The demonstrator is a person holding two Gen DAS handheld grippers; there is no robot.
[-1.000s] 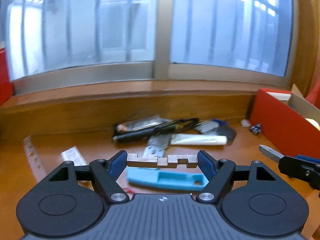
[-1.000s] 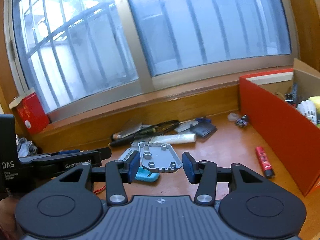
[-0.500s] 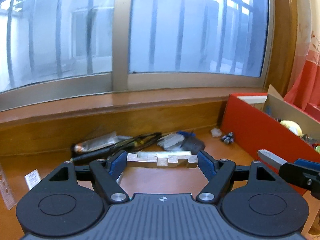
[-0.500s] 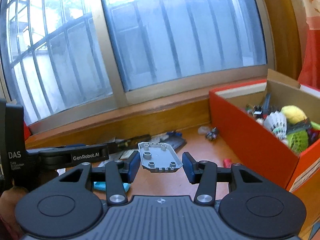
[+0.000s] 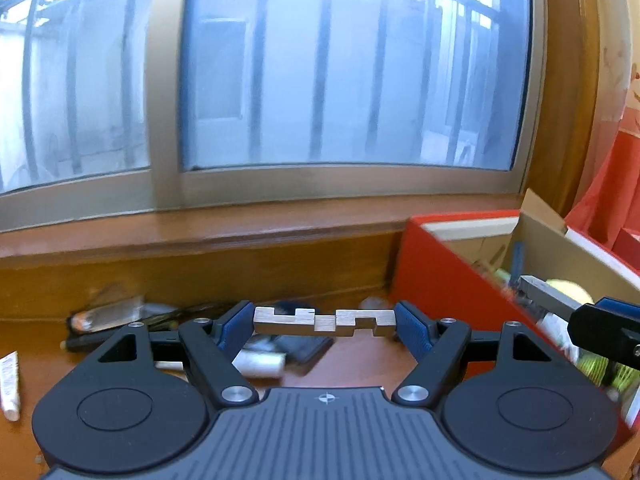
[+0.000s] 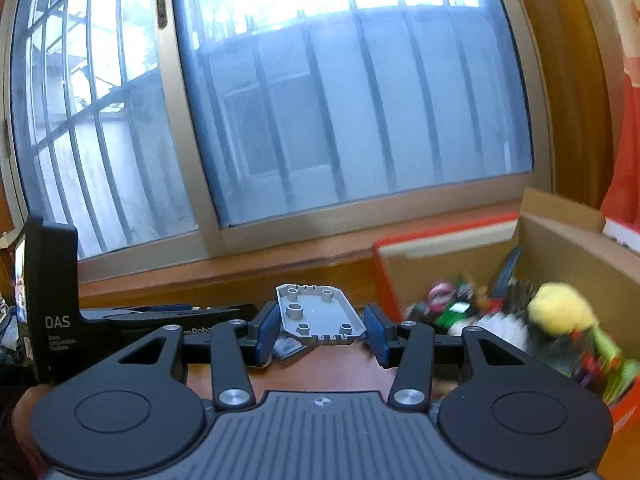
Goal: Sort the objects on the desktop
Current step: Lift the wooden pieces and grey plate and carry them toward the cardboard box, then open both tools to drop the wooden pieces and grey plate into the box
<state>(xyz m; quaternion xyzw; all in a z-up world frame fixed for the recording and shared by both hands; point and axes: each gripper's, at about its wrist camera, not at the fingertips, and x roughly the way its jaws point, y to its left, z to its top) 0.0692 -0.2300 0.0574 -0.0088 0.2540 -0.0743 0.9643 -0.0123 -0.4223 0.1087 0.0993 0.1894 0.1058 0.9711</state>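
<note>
The biggest thing in front of me is the red-sided cardboard box [image 6: 568, 248], open-topped and already cluttered — a yellow fuzzy ball [image 6: 560, 312] and a blur of small coloured bits I can't name lie inside. It stands to my right on the orange-brown wooden desk [image 5: 360, 356], under the window, and it is where I judge both loads are bound. In my left gripper [image 5: 325, 324] I hold a pale notched wooden bar [image 5: 325, 322], pinched end to end between the blue pads [image 5: 234, 326], so the fingers stand fairly wide with the bar's long axis running straight across from pad to pad, level. My right gripper [image 6: 320, 326] is closed to about a middling gap on a grey plastic plate with clipped corners and round bosses [image 6: 318, 316], gripped by its side edges and tipped up toward the lens. The relation that matters: the box lies to the right of both sets of fingers, and the right gripper is the nearer one — from its camera the box mouth sits just right of the plate, while from the left camera the red wall is still between the bar and the opening, with the right gripper's tip [image 5: 560, 304] showing above the box. I'd drop the plate first. Behind on the desk a white tube [image 5: 258, 362] and some dark clutter wait unsorted.
</note>
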